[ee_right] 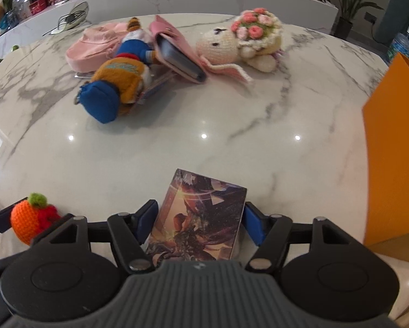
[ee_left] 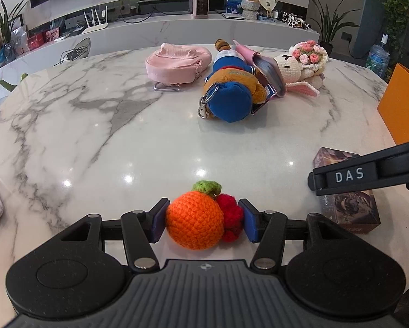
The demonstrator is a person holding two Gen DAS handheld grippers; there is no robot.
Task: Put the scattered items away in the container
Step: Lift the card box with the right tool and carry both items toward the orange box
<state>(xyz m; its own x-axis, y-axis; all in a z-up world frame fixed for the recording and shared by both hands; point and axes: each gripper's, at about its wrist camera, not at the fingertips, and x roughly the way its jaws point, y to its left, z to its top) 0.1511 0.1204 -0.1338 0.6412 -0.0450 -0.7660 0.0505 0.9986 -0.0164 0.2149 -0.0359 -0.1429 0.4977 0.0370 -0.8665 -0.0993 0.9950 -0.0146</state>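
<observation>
Presently, nothing is seen in the orange container point(ee_right: 396, 147), at three o'clock on the white marble surface point(ee_right: 204, 125). The left gripper point(ee_left: 203, 220) pinches the crocheted orange-and-red fruit point(ee_left: 201, 218) between its fingers. The right gripper point(ee_right: 200, 222) brackets the printed card box point(ee_right: 199, 218); contact uncertain. At twelve o'clock a blue-capped plush bear point(ee_left: 229, 93), pink pouch point(ee_left: 177, 63), pink wallet point(ee_right: 177, 52) and crocheted rabbit point(ee_left: 300, 65) remain.

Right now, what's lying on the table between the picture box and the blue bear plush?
Nothing: in the right wrist view, only bare marble table separates the picture box from the blue bear plush.
</observation>
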